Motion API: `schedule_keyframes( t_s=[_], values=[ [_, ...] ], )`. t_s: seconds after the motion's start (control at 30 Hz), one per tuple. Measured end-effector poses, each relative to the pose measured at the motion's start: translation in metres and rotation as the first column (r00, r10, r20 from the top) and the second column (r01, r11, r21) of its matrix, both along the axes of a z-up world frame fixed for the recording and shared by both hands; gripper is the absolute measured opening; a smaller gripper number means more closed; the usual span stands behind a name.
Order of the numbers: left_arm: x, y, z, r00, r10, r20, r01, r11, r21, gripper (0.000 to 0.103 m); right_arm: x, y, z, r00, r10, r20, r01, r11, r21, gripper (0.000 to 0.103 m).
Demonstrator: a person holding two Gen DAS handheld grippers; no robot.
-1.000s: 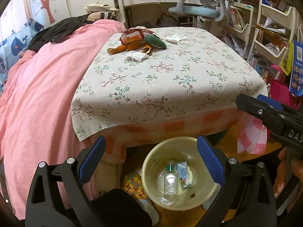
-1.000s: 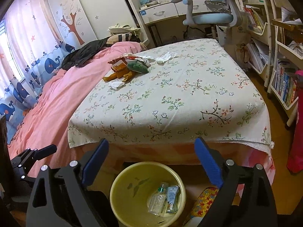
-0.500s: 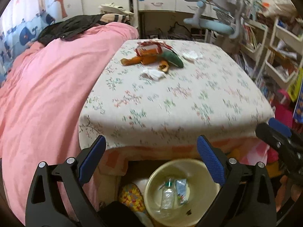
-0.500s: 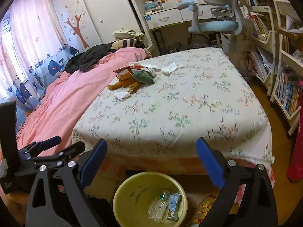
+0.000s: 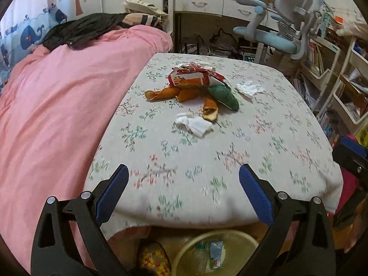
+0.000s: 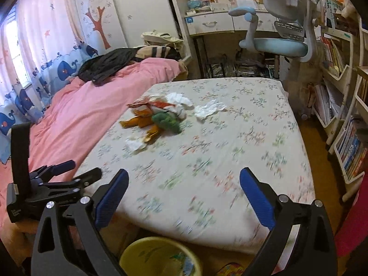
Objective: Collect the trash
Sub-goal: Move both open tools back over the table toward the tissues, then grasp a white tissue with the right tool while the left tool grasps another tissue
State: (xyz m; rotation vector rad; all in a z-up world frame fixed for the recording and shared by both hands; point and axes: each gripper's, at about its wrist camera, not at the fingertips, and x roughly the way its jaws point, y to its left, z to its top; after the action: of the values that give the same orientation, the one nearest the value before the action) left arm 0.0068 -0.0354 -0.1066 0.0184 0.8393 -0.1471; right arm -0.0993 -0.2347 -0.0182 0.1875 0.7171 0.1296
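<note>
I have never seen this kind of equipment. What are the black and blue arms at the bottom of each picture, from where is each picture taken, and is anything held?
There is no robot. A person holds a two-finger gripper in each hand, and a fisheye camera on each one looks forward along its fingers. One picture comes from the left gripper, the other from the right gripper. Both are open and hold nothing. Ahead is a bed with a flowered sheet. On it lie torn wrappers, orange peels, something green and crumpled tissues. Below, on the floor, stands a yellow bin with some trash already inside.
</note>
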Motion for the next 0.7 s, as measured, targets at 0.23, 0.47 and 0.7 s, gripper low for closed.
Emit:
schedule_keyframes(
  t_s=[0.23,0.47,0.7],
  values=[
    [0.047,-0.004,-0.012,1.0,-0.001,-0.023,0.001,1.0,-0.009,0.093,0.044,-0.017,-0.013,0.999,-0.029,-0.029,0.029,1.0,0.004,0.093],
    [0.087,-0.012,-0.025,0.996,-0.059,-0.066,0.057,0.998,-0.027,0.093,0.109,-0.02,-0.019,0.999,-0.019,-0.037,0.017,0.999,-0.034,0.093],
    [0.108,-0.017,-0.035,0.984,-0.149,-0.097,0.146,0.989,-0.034,0.085,0.166,-0.014,-0.038,0.996,0.008,-0.091,-0.017,0.994,-0.108,0.091]
  ],
)
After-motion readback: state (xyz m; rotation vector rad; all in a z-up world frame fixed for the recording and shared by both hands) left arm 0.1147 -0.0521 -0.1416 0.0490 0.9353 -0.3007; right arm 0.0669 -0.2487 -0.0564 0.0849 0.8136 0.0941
